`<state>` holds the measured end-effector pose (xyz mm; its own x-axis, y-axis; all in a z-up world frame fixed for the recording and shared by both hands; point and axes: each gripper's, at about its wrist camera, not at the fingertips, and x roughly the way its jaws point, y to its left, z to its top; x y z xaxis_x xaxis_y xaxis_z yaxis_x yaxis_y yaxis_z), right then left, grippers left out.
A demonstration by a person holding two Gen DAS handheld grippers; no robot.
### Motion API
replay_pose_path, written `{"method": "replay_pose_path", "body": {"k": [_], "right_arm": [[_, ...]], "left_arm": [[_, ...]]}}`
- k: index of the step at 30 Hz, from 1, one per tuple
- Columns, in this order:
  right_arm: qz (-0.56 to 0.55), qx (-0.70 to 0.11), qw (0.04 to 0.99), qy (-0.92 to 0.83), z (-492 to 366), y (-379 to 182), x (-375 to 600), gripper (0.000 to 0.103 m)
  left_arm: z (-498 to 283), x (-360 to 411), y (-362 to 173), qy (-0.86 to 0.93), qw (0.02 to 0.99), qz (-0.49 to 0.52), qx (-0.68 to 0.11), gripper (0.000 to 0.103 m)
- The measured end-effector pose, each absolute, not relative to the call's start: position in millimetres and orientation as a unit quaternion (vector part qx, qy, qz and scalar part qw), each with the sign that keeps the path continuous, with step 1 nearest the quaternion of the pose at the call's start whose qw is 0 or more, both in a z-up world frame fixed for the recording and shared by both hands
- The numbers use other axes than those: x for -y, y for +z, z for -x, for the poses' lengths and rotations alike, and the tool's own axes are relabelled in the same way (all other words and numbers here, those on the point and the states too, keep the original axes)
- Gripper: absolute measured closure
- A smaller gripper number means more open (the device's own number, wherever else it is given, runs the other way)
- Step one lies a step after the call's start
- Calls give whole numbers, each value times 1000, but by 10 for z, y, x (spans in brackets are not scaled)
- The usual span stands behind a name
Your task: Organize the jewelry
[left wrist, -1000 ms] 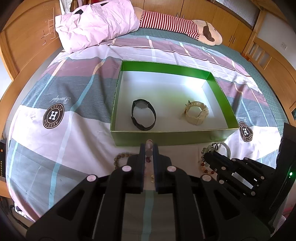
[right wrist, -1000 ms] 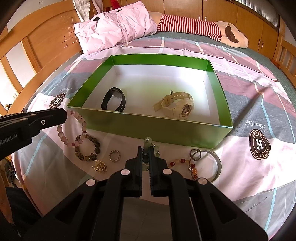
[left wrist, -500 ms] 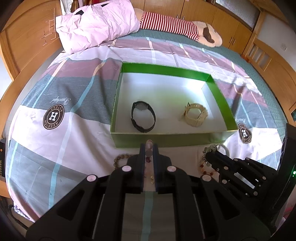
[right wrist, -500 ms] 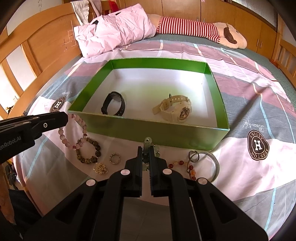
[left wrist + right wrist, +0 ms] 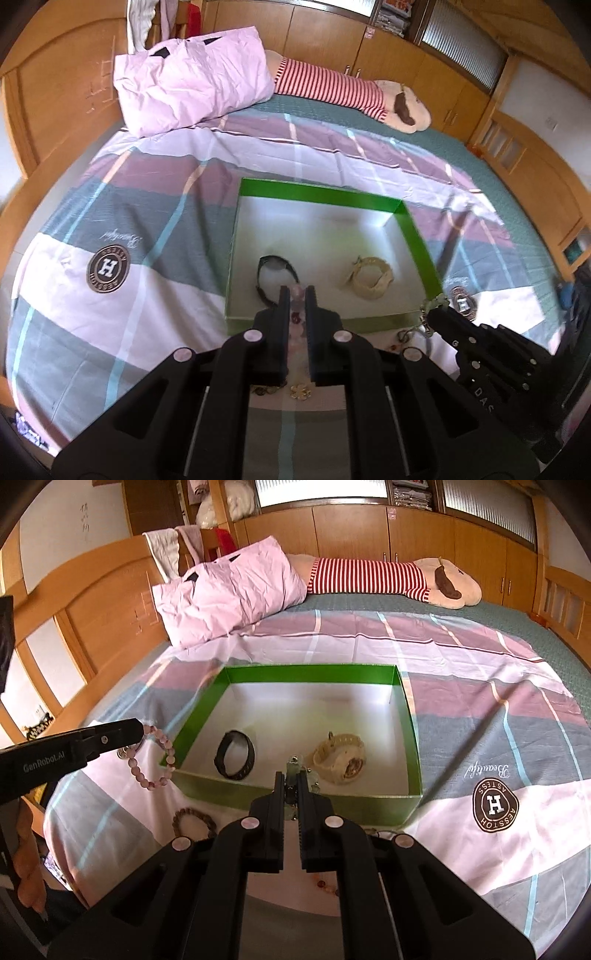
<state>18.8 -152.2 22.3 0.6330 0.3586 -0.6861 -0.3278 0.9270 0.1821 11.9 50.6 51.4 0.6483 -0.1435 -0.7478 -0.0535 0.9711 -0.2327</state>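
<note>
Tongs both clamped: left tongs (image 5: 296, 295) pinch the pink beaded bracelet (image 5: 153, 757), right tongs (image 5: 291, 777) the pale-green charm chain (image 5: 295, 766), dangling at 6 o'clock of the green cardboard box (image 5: 207, 712), probably for dropping in.

Green box (image 5: 413, 746): glossy card outside, matt white inside. Black band (image 5: 235, 759): matt rubbery plastic. Cream watch (image 5: 341, 762): smooth plastic. Pink bracelet (image 5: 162, 760): glossy stone-like beads. Bed sheet (image 5: 480, 686): soft matt cloth, lightly creased. Headboard (image 5: 103, 620): varnished wood w/ slight sheen. Both grippers: matt black plastic.
</note>
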Motion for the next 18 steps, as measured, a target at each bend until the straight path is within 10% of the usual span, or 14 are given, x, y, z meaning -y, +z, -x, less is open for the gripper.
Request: {"method": "replay_pose_path", "body": {"k": [15,18], "right_arm": [[-34,-418,892,169,-824,-60,1443,97],[-49,-440,883,155,-873,-177,1506,67]], "left_arm": [[-578,-563,287,-61,886,171,-426,95],[-616,-571,192,-44,885,177,-429,93]]}}
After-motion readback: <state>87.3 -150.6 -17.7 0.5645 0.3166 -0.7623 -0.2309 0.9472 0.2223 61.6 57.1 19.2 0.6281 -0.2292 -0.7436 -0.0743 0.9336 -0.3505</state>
